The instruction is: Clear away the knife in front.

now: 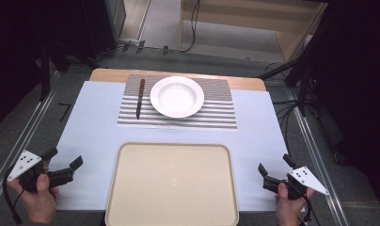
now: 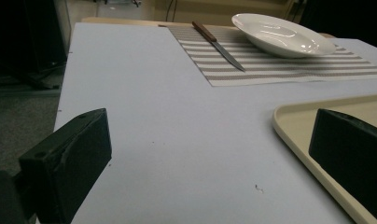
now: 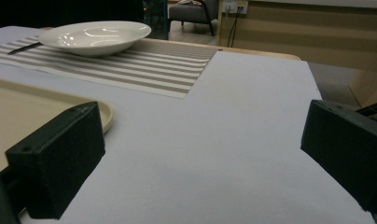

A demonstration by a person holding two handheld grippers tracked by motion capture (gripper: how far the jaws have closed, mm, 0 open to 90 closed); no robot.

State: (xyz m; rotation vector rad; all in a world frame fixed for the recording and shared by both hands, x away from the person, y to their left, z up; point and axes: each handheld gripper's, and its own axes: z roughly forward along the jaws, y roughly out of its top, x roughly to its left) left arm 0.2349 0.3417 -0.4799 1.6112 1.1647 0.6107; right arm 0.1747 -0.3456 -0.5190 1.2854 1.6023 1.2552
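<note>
Nothing moved yet: plate [image 1: 177, 96] and knife [image 1: 139, 98] lie on striped mat [image 1: 222, 110]; tray [image 1: 172, 183] apparently bare. Left gripper [image 1: 66, 158] and right gripper [image 1: 274, 165] gape wide, holding nothing.

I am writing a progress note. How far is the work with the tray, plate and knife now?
Nothing looks done yet: the tray is bare, while the plate and the knife lie on the striped mat. In hand: nothing; the left tool and right tool stand open beside the tray. Probably left: every move of plate and knife.

White table [image 1: 91, 122] bears striped placemat [image 1: 216, 115] and beige tray [image 1: 171, 183].
</note>
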